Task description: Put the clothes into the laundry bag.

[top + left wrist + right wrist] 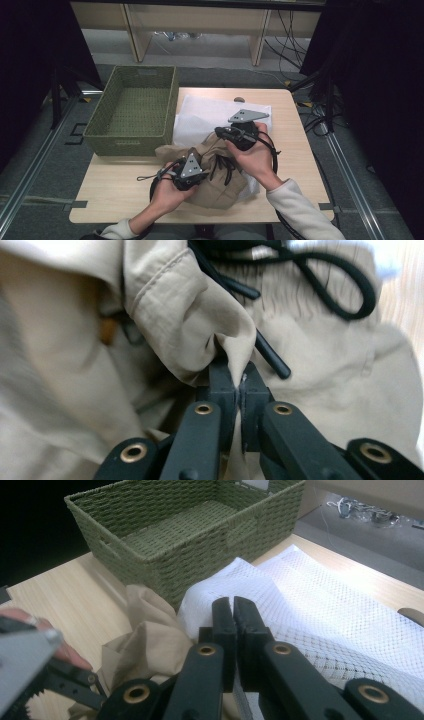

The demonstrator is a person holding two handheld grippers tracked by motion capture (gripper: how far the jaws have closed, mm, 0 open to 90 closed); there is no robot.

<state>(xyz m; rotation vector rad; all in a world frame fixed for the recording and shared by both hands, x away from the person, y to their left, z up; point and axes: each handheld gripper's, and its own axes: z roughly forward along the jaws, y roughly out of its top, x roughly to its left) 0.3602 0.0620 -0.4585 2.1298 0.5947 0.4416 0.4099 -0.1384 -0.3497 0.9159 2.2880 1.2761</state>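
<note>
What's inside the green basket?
The green basket looks empty: its woven floor shows bare in the high view and the right gripper view. The near inside corner is hidden by its own wall, so I can't check there.

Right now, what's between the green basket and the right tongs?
The white mesh bag lies there, its bulged edge just ahead of the right tongs and short of the green basket, as the right gripper view shows. The tongs are shut.
</note>
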